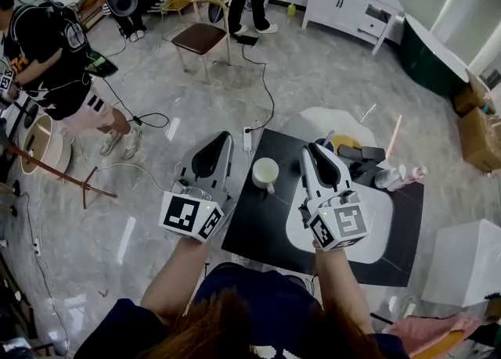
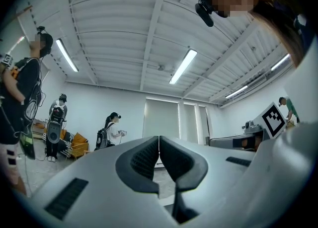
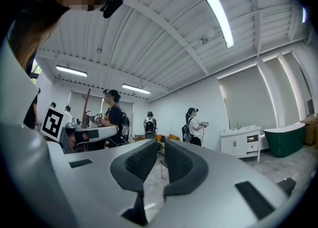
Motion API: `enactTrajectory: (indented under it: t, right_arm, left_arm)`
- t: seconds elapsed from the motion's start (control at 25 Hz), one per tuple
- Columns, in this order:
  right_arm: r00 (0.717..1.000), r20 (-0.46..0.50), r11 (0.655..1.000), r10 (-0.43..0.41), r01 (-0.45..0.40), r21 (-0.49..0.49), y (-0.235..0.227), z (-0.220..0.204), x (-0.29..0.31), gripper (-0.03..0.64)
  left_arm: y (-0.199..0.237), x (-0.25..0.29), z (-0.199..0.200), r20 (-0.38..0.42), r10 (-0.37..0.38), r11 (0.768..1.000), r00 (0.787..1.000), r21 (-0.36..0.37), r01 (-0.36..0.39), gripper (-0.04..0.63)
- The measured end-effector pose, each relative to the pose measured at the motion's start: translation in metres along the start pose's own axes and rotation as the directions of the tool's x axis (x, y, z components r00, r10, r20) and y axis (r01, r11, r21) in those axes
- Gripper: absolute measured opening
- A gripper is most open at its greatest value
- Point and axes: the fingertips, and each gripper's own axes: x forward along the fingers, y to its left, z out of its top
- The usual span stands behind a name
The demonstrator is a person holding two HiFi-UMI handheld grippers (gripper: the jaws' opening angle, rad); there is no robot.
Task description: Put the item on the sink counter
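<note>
Both grippers are held up in front of me and point away from my body. My left gripper (image 1: 221,140) hangs over the floor left of the black table (image 1: 254,228); in the left gripper view (image 2: 159,140) its pads touch and hold nothing. My right gripper (image 1: 311,152) is above the table's white oval top (image 1: 380,217); in the right gripper view (image 3: 162,142) its pads stand a thin slit apart with nothing between them. On the table are a cream cup (image 1: 265,172), a blue bowl (image 1: 323,145), a black box (image 1: 362,153) and pale bottles (image 1: 399,176). A white sink cabinet (image 1: 348,4) stands far back.
A chair (image 1: 202,37) stands on the floor at the back, with cables and a power strip (image 1: 247,138) trailing toward the table. People stand at the left and back. A green tub (image 1: 430,52), cardboard boxes (image 1: 477,123) and a white block (image 1: 470,263) line the right.
</note>
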Motion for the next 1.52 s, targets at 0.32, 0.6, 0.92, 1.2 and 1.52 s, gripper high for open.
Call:
enactTrajectory:
  t: [0.32, 0.6, 0.92, 1.2, 1.52]
  right_arm:
    - [0.999, 0.034, 1.000, -0.001, 0.001, 0.003, 0.001, 0.014, -0.015, 0.017]
    - [0.998, 0.062, 1.000, 0.010, -0.009, -0.010, 0.000, 0.027, -0.024, 0.017]
    - [0.998, 0.065, 0.998, 0.014, -0.011, -0.057, 0.002, 0.035, -0.028, 0.017]
    - [0.997, 0.071, 0.999, 0.004, -0.002, -0.037, -0.001, 0.034, -0.029, 0.015]
    - [0.998, 0.064, 1.000, 0.003, -0.001, -0.029, -0.005, 0.029, -0.035, 0.015]
  left_arm:
    - [-0.011, -0.003, 0.010, 0.012, -0.015, 1.000, 1.000, 0.008, 0.015, 0.023]
    - [-0.018, -0.001, 0.017, 0.021, -0.025, 1.000, 0.999, 0.013, 0.024, 0.023]
    - [-0.024, 0.000, 0.021, 0.025, -0.029, 0.999, 0.999, 0.018, 0.029, 0.023]
    - [-0.023, -0.001, 0.019, 0.021, -0.023, 1.000, 1.000, 0.019, 0.023, 0.023]
    - [-0.029, -0.001, 0.016, 0.016, -0.023, 1.000, 1.000, 0.019, 0.022, 0.023]
